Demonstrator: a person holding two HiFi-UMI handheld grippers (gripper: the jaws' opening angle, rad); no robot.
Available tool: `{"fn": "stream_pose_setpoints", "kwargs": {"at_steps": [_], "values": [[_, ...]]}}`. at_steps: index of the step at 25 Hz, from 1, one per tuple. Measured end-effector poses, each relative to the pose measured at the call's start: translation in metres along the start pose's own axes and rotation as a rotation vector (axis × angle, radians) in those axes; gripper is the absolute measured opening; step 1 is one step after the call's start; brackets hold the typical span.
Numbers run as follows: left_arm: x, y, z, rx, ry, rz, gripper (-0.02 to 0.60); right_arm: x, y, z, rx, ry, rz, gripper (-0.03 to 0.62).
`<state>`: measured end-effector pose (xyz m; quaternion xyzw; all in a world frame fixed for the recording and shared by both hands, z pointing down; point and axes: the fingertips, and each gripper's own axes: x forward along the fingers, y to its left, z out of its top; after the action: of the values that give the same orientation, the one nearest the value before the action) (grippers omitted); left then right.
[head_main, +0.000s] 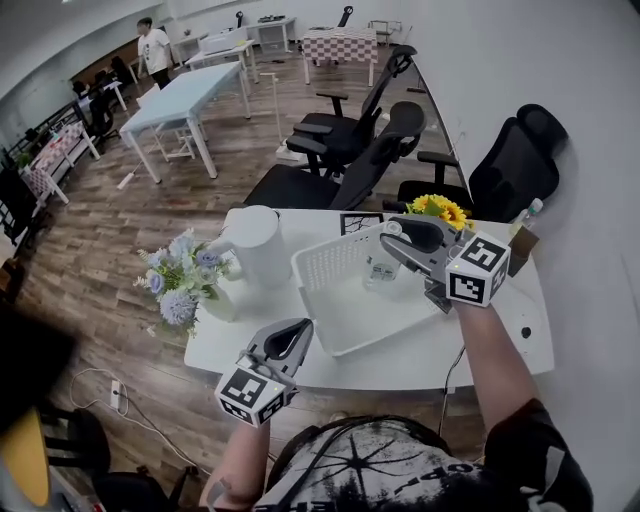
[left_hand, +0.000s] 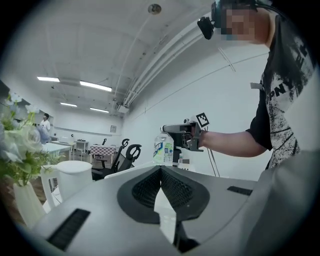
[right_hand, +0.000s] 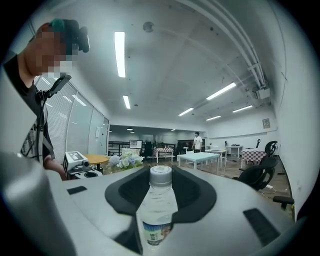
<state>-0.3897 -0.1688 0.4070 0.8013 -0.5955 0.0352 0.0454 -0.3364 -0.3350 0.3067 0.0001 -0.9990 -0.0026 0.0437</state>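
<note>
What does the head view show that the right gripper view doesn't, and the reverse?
Head view only: the white basket below the right gripper, the white jug and the sunflowers.
Right gripper view only: the jaws shut on the water bottle, with its cap and label clear, and the ceiling light strips.
Both: the water bottle, the blue-white bouquet and the left gripper.
</note>
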Motion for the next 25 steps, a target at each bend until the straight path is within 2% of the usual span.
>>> {"fn": "stream_pose_setpoints", "kwargs": {"at_steps": [4,8,14,20,25], "values": [[0.005,-0.016,0.015,0.032,-0.007,-0.004,0.009,-0.028,0.001,0.017,-0.006,-0.033,-0.007,0.147],[0.005,-0.029,0.025,0.03,-0.021,0.012,0.009,-0.059,0.003,0.03,-0.024,-0.052,-0.015,0.147],[0.018,-0.06,0.042,0.048,-0.029,0.017,0.009,-0.11,-0.003,0.034,-0.039,-0.065,-0.037,0.147],[0.041,-0.108,0.049,0.118,-0.017,-0.023,0.009,-0.17,-0.005,0.034,-0.032,-0.082,-0.076,0.147],[0.064,-0.147,0.046,0.116,0.006,-0.072,0.01,-0.217,-0.008,0.021,-0.013,-0.068,-0.128,0.147]]}}
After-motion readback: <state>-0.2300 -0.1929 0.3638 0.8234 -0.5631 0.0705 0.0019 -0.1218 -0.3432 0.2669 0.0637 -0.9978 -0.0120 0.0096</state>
